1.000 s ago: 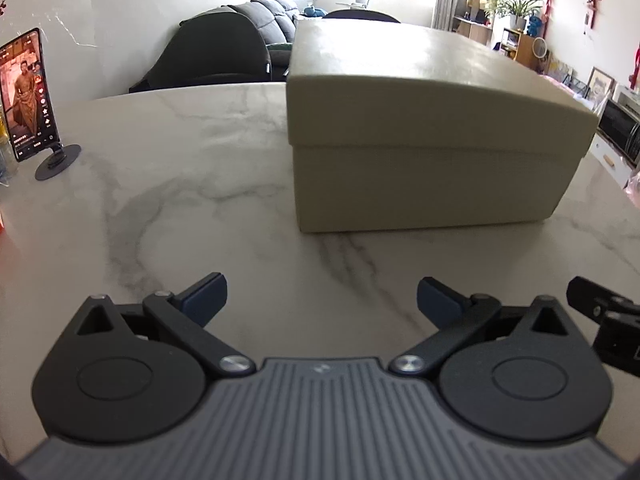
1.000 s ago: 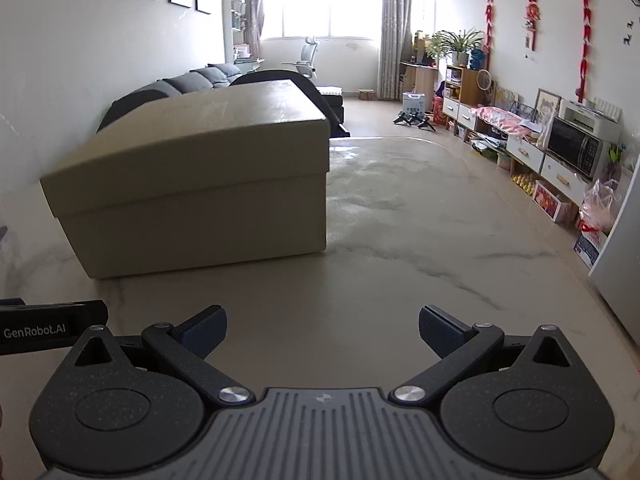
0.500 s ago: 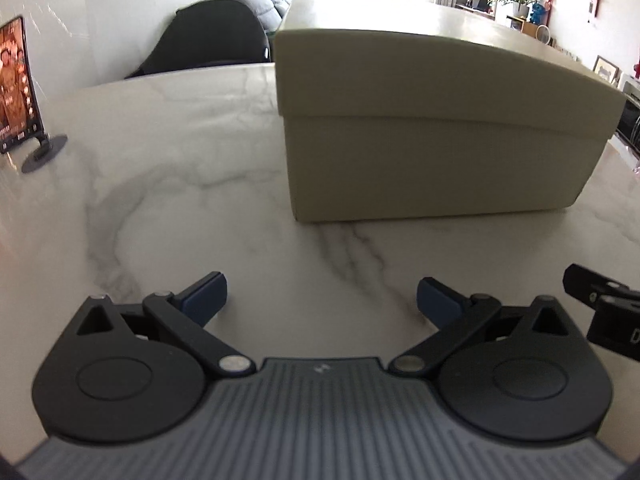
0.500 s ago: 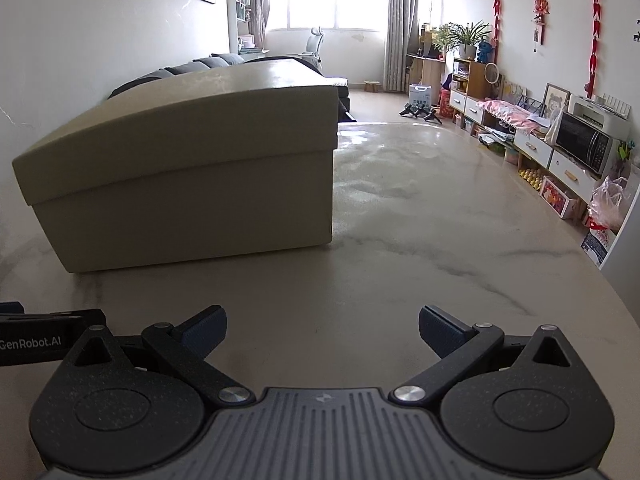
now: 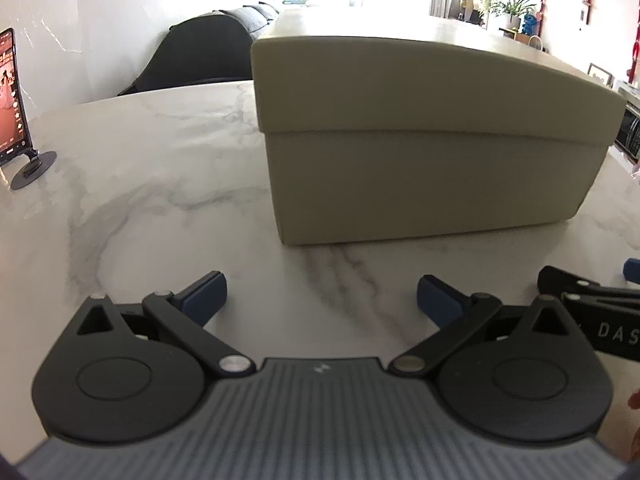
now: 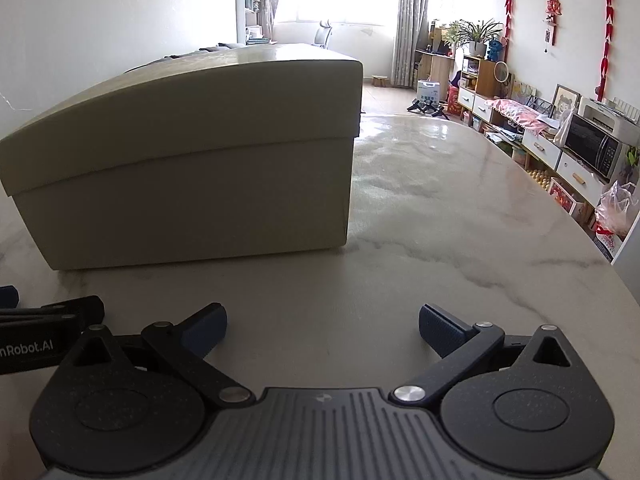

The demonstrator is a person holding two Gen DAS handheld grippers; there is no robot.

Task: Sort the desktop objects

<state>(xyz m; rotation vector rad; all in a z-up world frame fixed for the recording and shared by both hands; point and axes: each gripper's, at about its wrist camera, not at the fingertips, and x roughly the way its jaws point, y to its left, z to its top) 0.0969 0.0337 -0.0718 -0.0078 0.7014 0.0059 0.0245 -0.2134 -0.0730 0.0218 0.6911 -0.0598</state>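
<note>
A beige lidded box (image 5: 428,136) stands on the white marble table (image 5: 132,184), lid on. In the left wrist view it fills the centre and right; in the right wrist view the same box (image 6: 188,160) sits centre left. My left gripper (image 5: 320,294) is open, low over the table just in front of the box's left corner, nothing between its blue pads. My right gripper (image 6: 322,326) is open too, close to the box's right front corner, holding nothing. Each gripper shows at the edge of the other's view: the right one (image 5: 588,300), the left one (image 6: 48,316).
A phone on a round black stand (image 5: 16,120) stands at the table's far left. A dark chair (image 5: 200,52) is behind the table. The marble table (image 6: 460,208) runs on right of the box to its curved edge, with cabinets and a microwave (image 6: 596,148) beyond.
Both grippers have moved in closer to the box and lower, so it looms larger. Both stay open.
</note>
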